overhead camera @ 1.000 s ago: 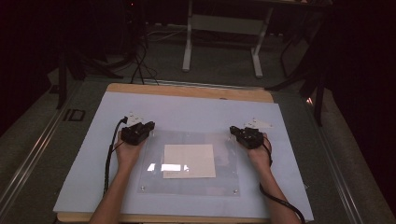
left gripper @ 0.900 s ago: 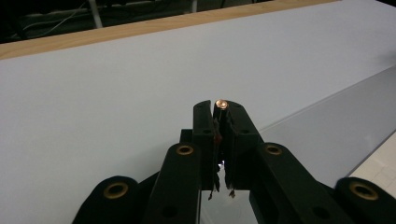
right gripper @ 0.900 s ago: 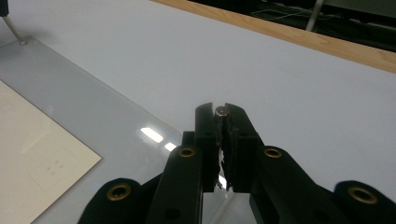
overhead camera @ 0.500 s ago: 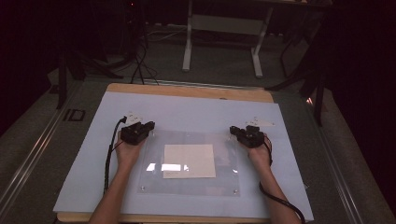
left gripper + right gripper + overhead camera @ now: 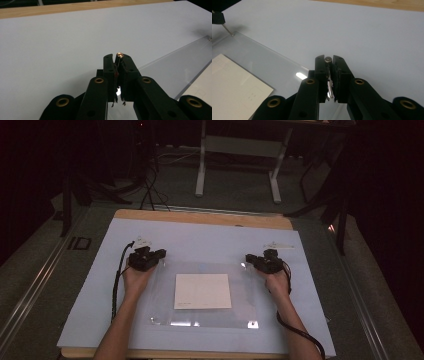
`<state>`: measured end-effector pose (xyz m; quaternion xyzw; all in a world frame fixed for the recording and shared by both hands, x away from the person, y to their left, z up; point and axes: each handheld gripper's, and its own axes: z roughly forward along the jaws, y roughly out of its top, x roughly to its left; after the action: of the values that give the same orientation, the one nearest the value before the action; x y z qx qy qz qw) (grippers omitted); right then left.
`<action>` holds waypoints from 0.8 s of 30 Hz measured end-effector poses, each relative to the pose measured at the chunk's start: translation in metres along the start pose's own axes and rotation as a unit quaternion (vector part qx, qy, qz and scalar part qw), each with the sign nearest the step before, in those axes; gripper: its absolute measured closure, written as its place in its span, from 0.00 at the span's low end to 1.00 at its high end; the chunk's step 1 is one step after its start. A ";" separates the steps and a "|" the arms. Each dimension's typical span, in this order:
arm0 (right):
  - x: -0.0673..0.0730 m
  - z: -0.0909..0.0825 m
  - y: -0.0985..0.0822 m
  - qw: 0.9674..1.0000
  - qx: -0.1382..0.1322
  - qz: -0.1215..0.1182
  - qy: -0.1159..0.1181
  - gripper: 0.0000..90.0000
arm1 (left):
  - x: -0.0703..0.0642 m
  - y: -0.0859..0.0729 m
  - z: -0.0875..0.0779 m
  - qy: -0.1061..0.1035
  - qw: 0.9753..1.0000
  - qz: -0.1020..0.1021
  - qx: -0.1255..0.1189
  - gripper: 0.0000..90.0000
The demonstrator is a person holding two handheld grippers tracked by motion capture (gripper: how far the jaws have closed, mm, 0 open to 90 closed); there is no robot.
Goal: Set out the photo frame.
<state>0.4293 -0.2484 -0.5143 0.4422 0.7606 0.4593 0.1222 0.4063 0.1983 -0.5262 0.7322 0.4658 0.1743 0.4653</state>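
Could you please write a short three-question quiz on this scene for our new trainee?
1. True or false: the left gripper is shut on a small stud at a far corner of the clear sheet.
2. What lies under the clear sheet: A) a cream paper, B) a red cloth, C) a metal bowl?
3. What does the right gripper hold between its pads?

Key:
1. True.
2. A, the cream paper.
3. A small metal stud at the sheet's other far corner.
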 end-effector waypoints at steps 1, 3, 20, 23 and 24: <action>-0.001 0.001 0.001 1.000 0.001 0.002 0.001 0.93 | 0.001 0.001 0.001 -0.002 1.000 -0.002 0.002 0.94; -0.003 0.003 0.002 1.000 0.002 0.010 0.004 0.93 | 0.005 0.003 0.003 -0.010 1.000 -0.008 0.004 0.95; -0.011 0.017 0.018 0.999 0.027 0.022 -0.008 0.94 | 0.019 0.017 0.021 -0.023 0.998 -0.048 0.025 0.95; -0.012 0.020 0.020 0.999 0.028 0.027 -0.011 0.93 | 0.020 0.017 0.024 -0.023 0.997 -0.063 0.024 0.95; -0.012 0.020 0.020 0.999 0.028 0.025 -0.014 0.92 | 0.021 0.017 0.025 -0.022 0.997 -0.068 0.024 0.95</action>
<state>0.4595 -0.2419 -0.5120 0.4710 0.7598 0.4347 0.1091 0.4430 0.2003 -0.5281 0.7134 0.5084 0.1142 0.4685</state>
